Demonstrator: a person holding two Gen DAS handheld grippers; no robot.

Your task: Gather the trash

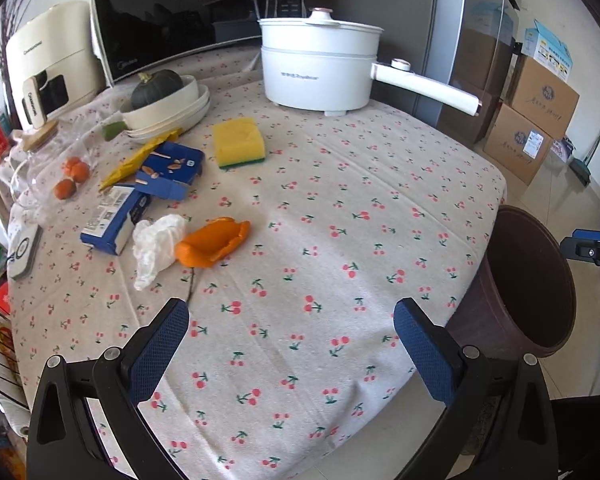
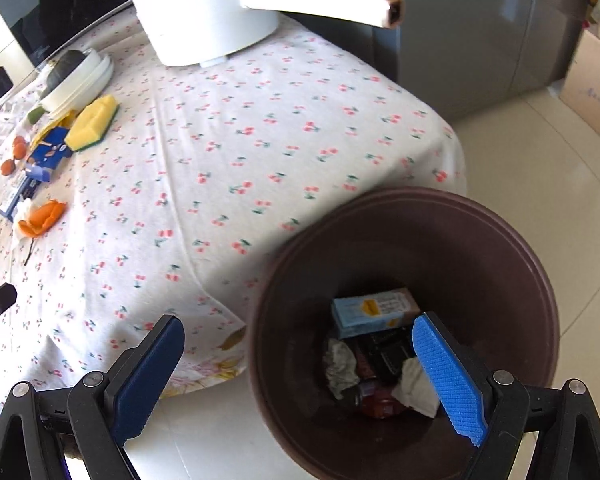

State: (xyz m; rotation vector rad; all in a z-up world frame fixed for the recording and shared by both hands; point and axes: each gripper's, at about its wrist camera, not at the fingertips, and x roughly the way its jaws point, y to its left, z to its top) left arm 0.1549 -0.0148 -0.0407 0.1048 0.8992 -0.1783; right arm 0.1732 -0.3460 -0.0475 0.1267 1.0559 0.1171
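My left gripper (image 1: 292, 316) is open and empty above the near part of the cherry-print tablecloth (image 1: 340, 208). Ahead and to its left lie an orange peel (image 1: 214, 242), a crumpled white tissue (image 1: 156, 246), a blue-and-white carton (image 1: 114, 216), a torn blue box (image 1: 172, 170) and a yellow wrapper (image 1: 136, 160). My right gripper (image 2: 298, 346) is open and empty over the brown trash bin (image 2: 516, 248), which holds a light blue box (image 2: 374, 312), tissues (image 2: 342, 366) and dark wrappers. The bin (image 1: 540, 280) stands on the floor at the table's right edge.
A white electric pot (image 1: 320, 68) with a long handle stands at the back. A yellow sponge (image 1: 239, 142), stacked bowls with a squash (image 1: 168, 100), small oranges (image 1: 72, 178), a microwave (image 1: 172, 12) and a white remote (image 1: 24, 252) are also there. Cardboard boxes (image 1: 536, 120) stand on the floor.
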